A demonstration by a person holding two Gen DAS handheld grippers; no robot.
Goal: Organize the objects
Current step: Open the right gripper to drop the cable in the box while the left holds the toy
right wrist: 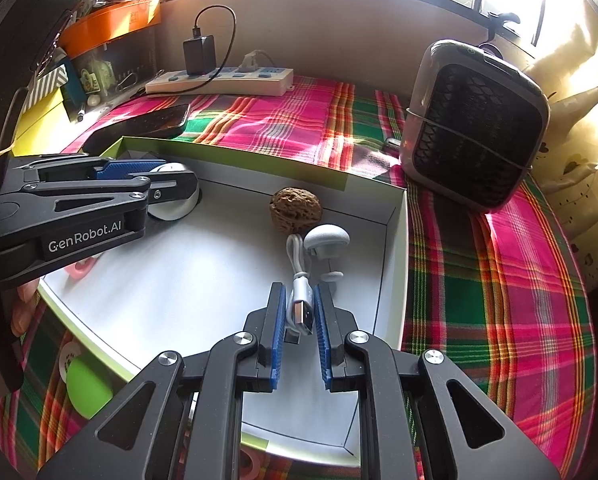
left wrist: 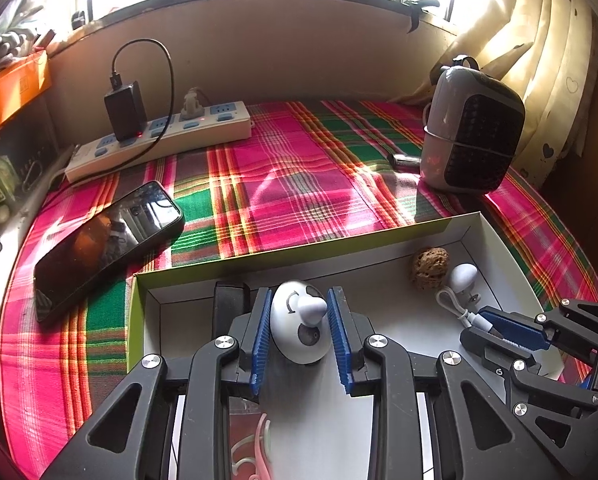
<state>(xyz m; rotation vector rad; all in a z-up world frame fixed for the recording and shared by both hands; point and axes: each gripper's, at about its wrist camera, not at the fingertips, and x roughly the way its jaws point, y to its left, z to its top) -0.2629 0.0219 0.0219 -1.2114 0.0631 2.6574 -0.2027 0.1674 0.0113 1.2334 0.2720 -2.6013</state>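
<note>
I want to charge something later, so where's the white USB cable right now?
In the right wrist view, the white USB cable lies inside the white box, its plug between the right gripper fingers, by the walnut.

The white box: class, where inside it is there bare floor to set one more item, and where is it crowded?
Free: the white box floor's middle, between the left gripper with its white gadget and the right gripper. Crowded: the far right corner, with walnut, mushroom-shaped knob and USB cable.
</note>
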